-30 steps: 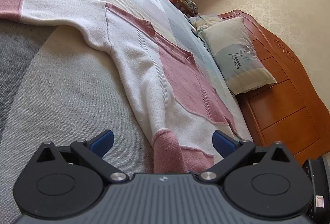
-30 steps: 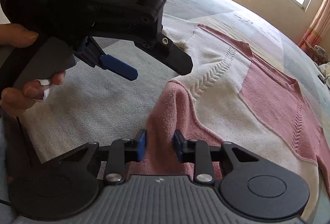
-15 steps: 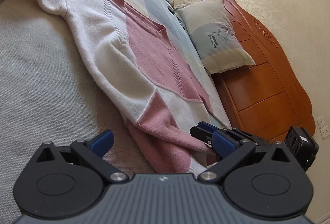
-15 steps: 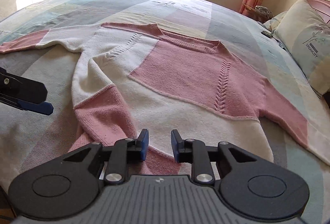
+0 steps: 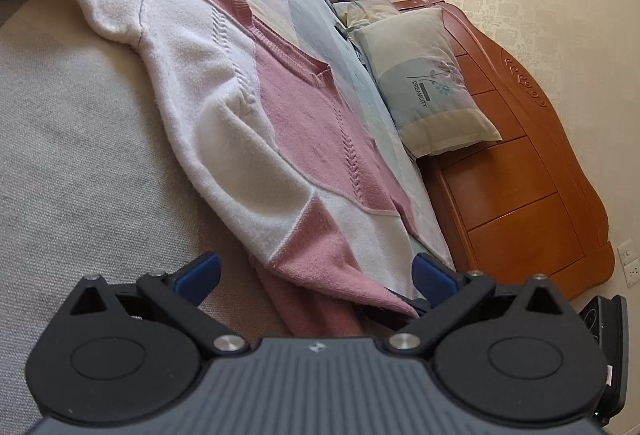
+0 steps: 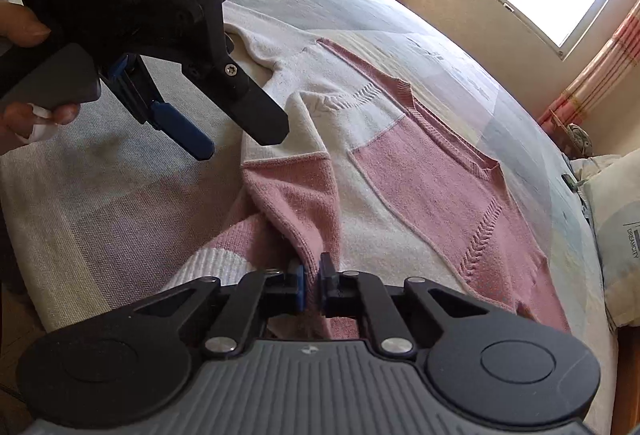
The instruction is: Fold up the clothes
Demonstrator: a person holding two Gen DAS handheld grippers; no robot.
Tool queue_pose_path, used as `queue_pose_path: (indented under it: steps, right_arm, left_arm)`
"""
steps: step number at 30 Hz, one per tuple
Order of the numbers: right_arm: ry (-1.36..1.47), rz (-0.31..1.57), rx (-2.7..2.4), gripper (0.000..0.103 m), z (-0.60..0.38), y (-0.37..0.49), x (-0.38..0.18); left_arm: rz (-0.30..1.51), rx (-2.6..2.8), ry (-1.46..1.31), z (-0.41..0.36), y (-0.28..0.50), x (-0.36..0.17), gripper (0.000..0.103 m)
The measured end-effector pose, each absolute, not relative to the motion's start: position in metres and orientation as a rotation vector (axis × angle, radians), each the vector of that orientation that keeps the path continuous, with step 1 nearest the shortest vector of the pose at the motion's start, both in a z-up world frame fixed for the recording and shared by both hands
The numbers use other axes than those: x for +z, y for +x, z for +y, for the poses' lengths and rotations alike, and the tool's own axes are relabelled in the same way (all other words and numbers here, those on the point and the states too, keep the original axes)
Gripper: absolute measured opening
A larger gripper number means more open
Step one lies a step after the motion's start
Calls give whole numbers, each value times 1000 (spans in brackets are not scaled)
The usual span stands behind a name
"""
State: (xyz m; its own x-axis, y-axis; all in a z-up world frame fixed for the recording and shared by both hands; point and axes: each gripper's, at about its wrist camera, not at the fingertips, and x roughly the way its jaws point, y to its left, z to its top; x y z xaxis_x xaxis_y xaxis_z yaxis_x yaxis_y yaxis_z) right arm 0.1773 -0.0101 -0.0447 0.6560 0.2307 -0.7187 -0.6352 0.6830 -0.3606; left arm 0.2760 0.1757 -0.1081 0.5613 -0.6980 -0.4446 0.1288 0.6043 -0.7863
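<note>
A pink and cream knit sweater [image 6: 420,171] with a ribbed neckline lies spread on the bed [image 6: 100,203], hem near the bed's near edge. One pink sleeve end [image 6: 304,203] is folded over the sweater's body. The right gripper [image 6: 311,285] pinches that sleeve end, jaws nearly closed on the knit. The left gripper [image 5: 316,275] hovers just beside it, jaws wide, holding nothing. A pillow [image 5: 424,83] leans on the wooden headboard [image 5: 520,163] at the bed's far end.
</note>
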Motion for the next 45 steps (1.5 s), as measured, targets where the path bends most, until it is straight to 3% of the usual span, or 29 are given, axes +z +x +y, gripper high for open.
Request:
queue_pose_path:
  steps: [10, 14, 24, 31, 38, 42, 45]
  right_arm:
    - [-183, 736, 832, 11, 14, 174, 18]
    - [-122, 751, 912, 11, 44, 175, 19]
    - [-163, 1024, 945, 13, 109, 189, -79]
    - [2, 905, 924, 26, 51, 173, -49]
    - [113, 782, 758, 28, -43, 150, -41]
    - [193, 719, 706, 36, -90, 140, -46]
    - [257, 693, 685, 37, -120, 141, -54]
  left_arm:
    - [682, -404, -888, 252, 251, -91, 101]
    - [649, -380, -920, 269, 246, -89, 101]
    - [673, -376, -892, 266, 259, -91, 101]
    - [705, -385, -855, 250, 286, -97, 101]
    - [822, -333, -756, 235, 340, -118, 97]
    - [816, -352, -668, 226, 367, -118, 97]
    - [824, -334, -609, 214, 380, -115, 95]
